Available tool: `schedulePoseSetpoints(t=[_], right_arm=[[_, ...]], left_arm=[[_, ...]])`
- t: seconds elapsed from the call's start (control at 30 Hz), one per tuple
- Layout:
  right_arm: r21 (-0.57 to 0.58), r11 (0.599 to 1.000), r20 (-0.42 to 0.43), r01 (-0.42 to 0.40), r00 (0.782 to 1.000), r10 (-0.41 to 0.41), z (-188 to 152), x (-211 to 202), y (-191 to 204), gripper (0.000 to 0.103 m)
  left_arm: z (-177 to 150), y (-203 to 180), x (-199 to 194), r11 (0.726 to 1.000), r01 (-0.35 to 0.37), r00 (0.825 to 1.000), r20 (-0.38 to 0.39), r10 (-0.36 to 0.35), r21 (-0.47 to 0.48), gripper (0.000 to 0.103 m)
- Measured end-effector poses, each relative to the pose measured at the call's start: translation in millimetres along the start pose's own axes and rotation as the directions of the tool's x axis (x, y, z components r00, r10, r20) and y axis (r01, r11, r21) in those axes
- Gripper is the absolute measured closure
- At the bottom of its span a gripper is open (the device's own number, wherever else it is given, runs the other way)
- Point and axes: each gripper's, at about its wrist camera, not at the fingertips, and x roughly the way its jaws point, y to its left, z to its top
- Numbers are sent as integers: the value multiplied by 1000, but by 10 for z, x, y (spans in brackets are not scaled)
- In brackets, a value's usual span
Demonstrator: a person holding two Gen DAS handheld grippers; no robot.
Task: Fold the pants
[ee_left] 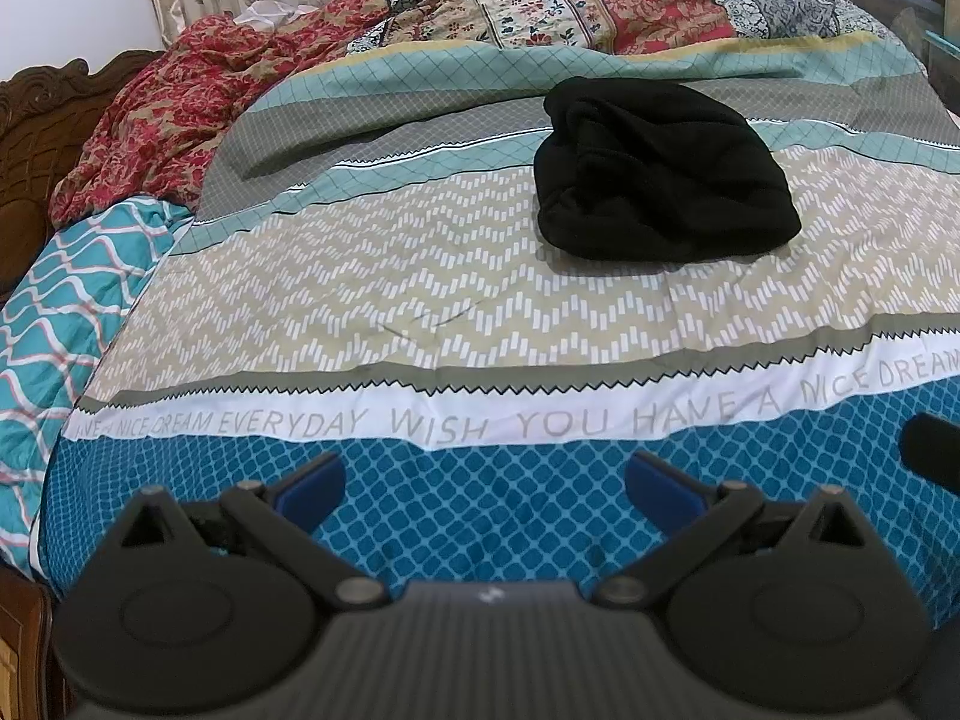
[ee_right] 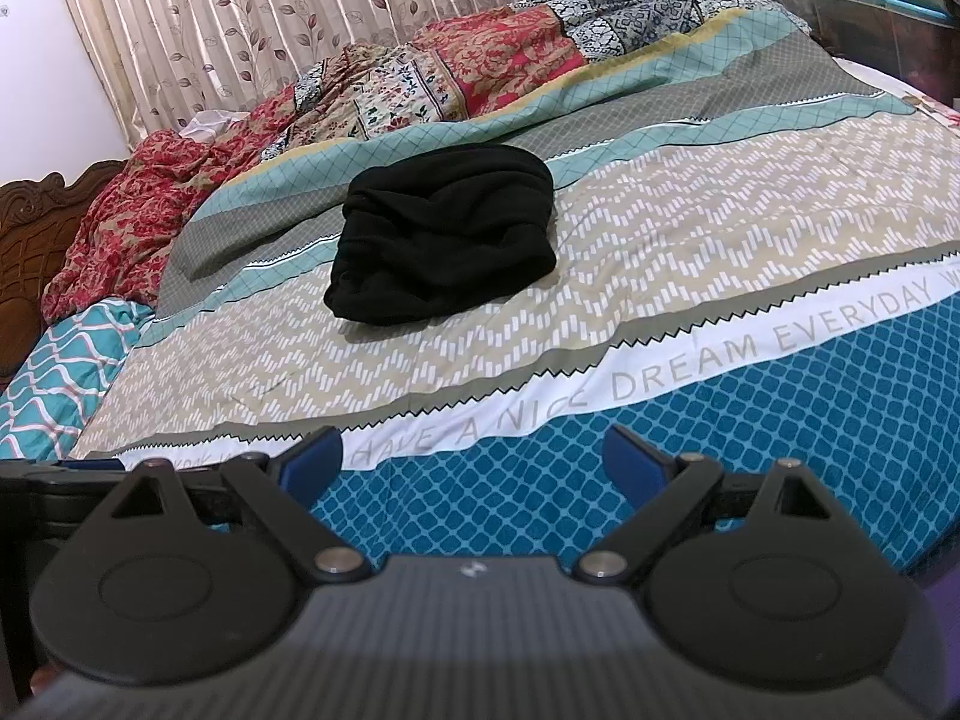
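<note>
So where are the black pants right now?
The black pants lie bunched in the middle of the bed sheet, on its beige zigzag stripe, beyond both open tools, nearer than the red flowery quilt.

Pants (ee_left: pixel 663 171) lie mid-bed on the bedsheet (ee_left: pixel 420 300), quilt (ee_left: pixel 540 6) behind.

Black pants (ee_right: pixel 444 234) lie in a folded, rumpled bundle on the patterned bedsheet (ee_right: pixel 690 276), mid-bed, left of centre. Right gripper (ee_right: pixel 473 461) near, over the blue band, blue pads (ee_right: pixel 315 459) spread wide, holding nothing. Red floral quilt (ee_right: pixel 498 60) bunched along far side. Leaf-print curtain (ee_right: pixel 270 18) behind. Carved wooden headboard (ee_right: pixel 36 240) far left.
</note>
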Motion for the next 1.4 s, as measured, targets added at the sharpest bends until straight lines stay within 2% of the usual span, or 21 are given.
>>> schedulePoseSetpoints(t=[1.4], right_arm=[[0,1000,-1,-5,1000,5,3,20,-18,8]], left_arm=[[-19,-5,49,1000,7,1000,-16,-6,13,0]])
